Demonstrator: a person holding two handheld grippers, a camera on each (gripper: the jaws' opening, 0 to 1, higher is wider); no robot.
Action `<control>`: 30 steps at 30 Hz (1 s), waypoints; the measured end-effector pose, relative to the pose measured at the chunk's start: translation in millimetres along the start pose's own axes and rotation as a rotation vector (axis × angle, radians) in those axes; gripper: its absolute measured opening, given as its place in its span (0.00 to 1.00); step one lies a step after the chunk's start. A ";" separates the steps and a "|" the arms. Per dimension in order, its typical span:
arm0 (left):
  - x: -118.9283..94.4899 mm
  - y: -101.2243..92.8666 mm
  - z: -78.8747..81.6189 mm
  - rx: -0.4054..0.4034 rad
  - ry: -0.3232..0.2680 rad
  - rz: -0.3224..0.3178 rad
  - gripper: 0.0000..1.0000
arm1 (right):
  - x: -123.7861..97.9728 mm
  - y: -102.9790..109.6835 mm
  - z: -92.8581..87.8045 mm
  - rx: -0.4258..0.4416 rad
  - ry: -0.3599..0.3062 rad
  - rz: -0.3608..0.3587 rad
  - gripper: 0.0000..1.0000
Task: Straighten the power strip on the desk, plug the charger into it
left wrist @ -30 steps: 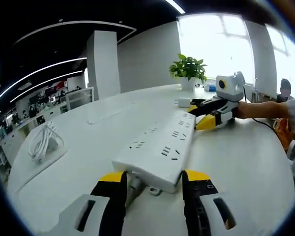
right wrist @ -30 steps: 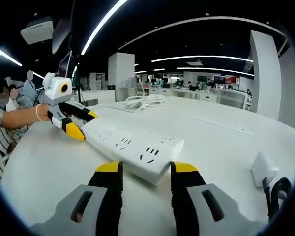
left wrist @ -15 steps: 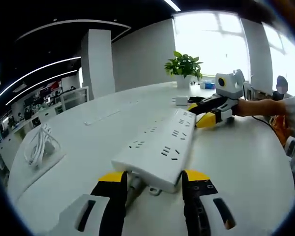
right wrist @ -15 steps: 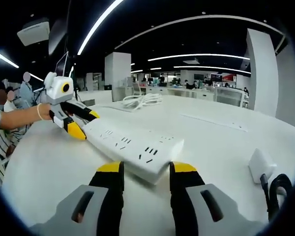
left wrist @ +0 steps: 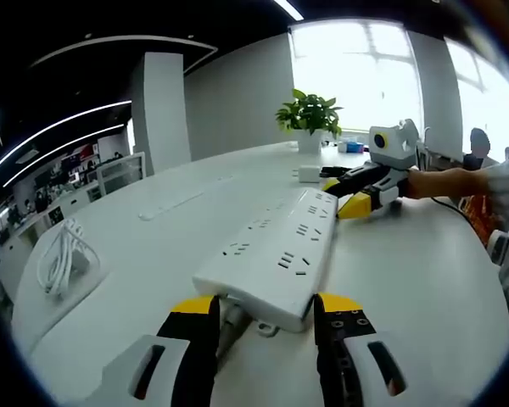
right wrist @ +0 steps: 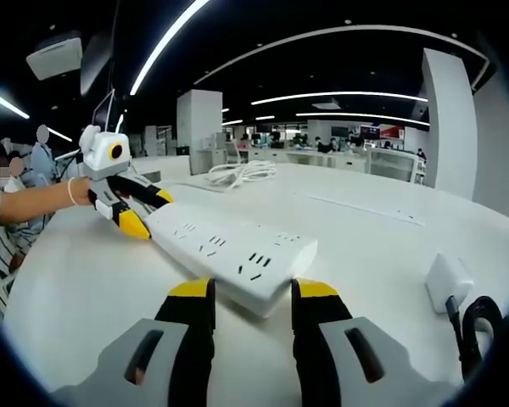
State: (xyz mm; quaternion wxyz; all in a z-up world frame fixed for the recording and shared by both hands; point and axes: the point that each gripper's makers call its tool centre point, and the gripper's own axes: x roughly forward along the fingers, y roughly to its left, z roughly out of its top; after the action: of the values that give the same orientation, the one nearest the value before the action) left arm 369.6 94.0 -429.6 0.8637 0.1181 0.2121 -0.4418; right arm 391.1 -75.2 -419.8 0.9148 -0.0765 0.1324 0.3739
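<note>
Your left gripper (left wrist: 263,307) and right gripper (right wrist: 242,292) each stand with jaws wide apart, straddling opposite ends of the power strip (left wrist: 276,254) without pinching it. The strip lies flat on the white desk (left wrist: 424,280), running straight ahead from each gripper toward the other. It looks rigid, light and smooth-sided, so nudge it by its ends. The charger (right wrist: 447,281), beside your right gripper's right jaw, is small and hard; grip its flat sides.
</note>
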 end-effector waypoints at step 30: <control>6.4 4.2 0.4 0.053 0.006 -0.017 0.43 | -4.4 -4.1 -3.0 -0.062 0.017 -0.045 0.31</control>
State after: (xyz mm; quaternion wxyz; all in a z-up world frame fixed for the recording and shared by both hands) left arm 376.4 91.7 -432.2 0.8557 0.1405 0.2040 -0.4543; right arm 390.4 -81.7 -421.2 0.9188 -0.1112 0.1268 0.3568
